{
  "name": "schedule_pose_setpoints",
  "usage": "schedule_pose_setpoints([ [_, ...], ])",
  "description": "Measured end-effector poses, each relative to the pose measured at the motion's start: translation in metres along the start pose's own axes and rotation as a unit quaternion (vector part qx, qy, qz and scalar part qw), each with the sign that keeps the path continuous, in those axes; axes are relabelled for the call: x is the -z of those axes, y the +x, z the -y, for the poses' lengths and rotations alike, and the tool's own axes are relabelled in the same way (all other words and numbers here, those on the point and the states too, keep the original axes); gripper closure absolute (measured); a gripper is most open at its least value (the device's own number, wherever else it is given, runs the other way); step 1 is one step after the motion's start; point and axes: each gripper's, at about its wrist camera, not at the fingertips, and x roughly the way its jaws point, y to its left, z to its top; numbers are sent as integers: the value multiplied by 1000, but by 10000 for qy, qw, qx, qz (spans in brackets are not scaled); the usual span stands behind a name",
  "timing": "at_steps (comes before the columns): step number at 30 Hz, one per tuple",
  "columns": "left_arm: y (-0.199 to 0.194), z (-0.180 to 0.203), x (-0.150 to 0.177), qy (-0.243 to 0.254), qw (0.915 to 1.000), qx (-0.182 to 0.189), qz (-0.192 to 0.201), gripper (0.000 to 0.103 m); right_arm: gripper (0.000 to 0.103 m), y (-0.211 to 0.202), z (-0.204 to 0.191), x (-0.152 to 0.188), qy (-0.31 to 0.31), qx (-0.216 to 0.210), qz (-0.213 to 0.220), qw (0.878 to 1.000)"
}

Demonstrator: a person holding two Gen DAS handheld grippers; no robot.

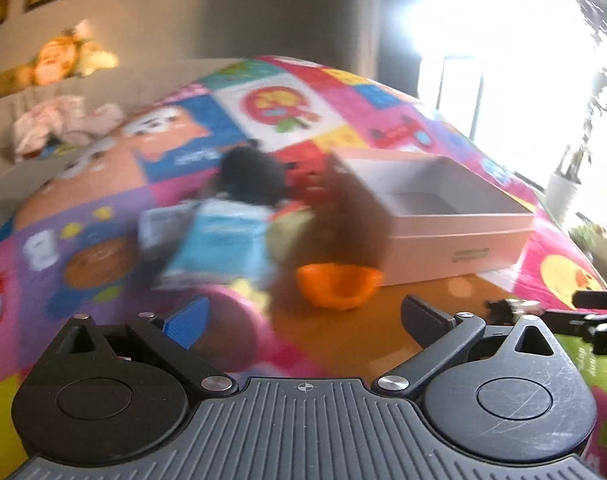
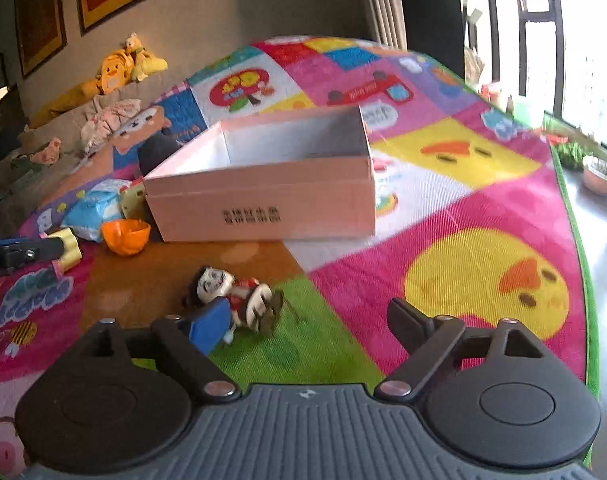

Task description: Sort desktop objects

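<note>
Where doll (image 2: pixel 233 300) lies, box (image 2: pixel 263 208) beyond, apart.

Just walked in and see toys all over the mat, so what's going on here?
A person is sorting small things with a gripper in each hand. The pink box sits open on the play mat and looks empty. The right gripper is open, a small doll figure lying beside its blue pad. The left gripper is open too, facing an orange cup and a blue packet.

Both wrist views look forward and down, low and close over the play mat (image 2: pixel 443 216). Both share the pink box (image 1: pixel 455 236) at centre and the orange bowl (image 2: pixel 125 236), the left view blurred.
</note>
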Motion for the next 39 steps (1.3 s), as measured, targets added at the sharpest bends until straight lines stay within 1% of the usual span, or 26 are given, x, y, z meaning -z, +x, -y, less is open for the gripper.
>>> schedule_pose_setpoints([
  [2, 13, 16, -5, 271, 9996, -67, -58, 0, 13, -1, -5, 2, -155, 27, 31, 9999],
  [5, 33, 34, -14, 619, 9978, -234, -65, 0, 13, -5, -11, 4, -359, 25, 204, 9991],
  [7, 42, 40, -18, 717, 9969, -315, -76, 0, 13, -7, -13, 4, -418, 20, 281, 9987],
  [9, 48, 43, -21, 944, 9945, -457, -47, 0, 13, -7, -13, 4, -427, 21, 288, 9987],
  [11, 51, 41, -22, 1238, 9886, -850, 131, 0, 13, -7, -14, 4, -415, 24, 281, 9987],
  [12, 50, 35, -24, 1254, 9867, -1013, 208, 0, 13, -7, -14, 4, -402, 36, 284, 9988],
  [13, 47, 26, -27, 1129, 9886, -979, 208, 0, 12, -7, -13, 4, -385, 30, 288, 9988],
  [14, 40, 18, -30, 965, 9923, -759, 182, 0, 12, -8, -13, 4, -368, 17, 288, 9989],
  [15, 31, 11, -32, 788, 9958, -437, 156, 0, 11, -6, -12, 3, -345, 4, 272, 9990],
  [17, 13, 7, -33, 584, 9982, -7, 127, 0, 9, -4, -11, 3, -291, -7, 215, 9993],
  [19, -1, 13, -28, 465, 9979, 445, 62, 0, 9, -2, -10, 2, -246, -7, 184, 9995],
  [21, -7, 21, -18, 404, 9947, 946, -62, 0, 9, -2, -9, 3, -236, -7, 203, 9995],
  [22, -5, 26, -13, 412, 9925, 1141, -148, 0, 9, -3, -9, 3, -235, -2, 216, 9995],
  [23, -3, 30, -8, 451, 9914, 1212, -214, 0, 9, -3, -9, 3, -240, 4, 225, 9995],
  [24, 0, 33, -3, 510, 9913, 1182, -269, 0, 9, -3, -9, 3, -246, 11, 231, 9994],
  [26, 14, 31, 2, 549, 9930, 967, -395, 0, 8, -3, -10, 3, -252, 32, 240, 9994],
  [28, 27, 20, 4, 384, 9950, 760, -512, 0, 8, -3, -10, 3, -268, 48, 253, 9993],
  [29, 33, 13, 3, 285, 9964, 586, -552, 0, 8, -4, -10, 3, -270, 56, 262, 9993],
  [31, 40, 1, 1, 123, 9977, 342, -578, 0, 7, -3, -10, 3, -254, 57, 264, 9993],
  [32, 40, -2, 0, 51, 9976, 394, -573, 0, 7, -3, -10, 3, -254, 57, 264, 9993],
  [33, 38, -3, 0, 8, 9969, 571, -544, 0, 7, -3, -10, 3, -251, 56, 262, 9993],
  [35, 34, 5, -2, 102, 9953, 854, -449, 0, 7, -3, -10, 3, -252, 45, 250, 9994],
  [36, 35, 11, -2, 269, 9951, 868, -401, 0, 7, -3, -10, 3, -252, 45, 250, 9994],
  [37, 37, 19, -3, 463, 9950, 805, -374, 0, 7, -2, -9, 3, -250, 43, 237, 9994],
  [39, 46, 29, -6, 668, 9949, 645, -399, 0, 7, -2, -9, 3, -253, 46, 241, 9994],
])
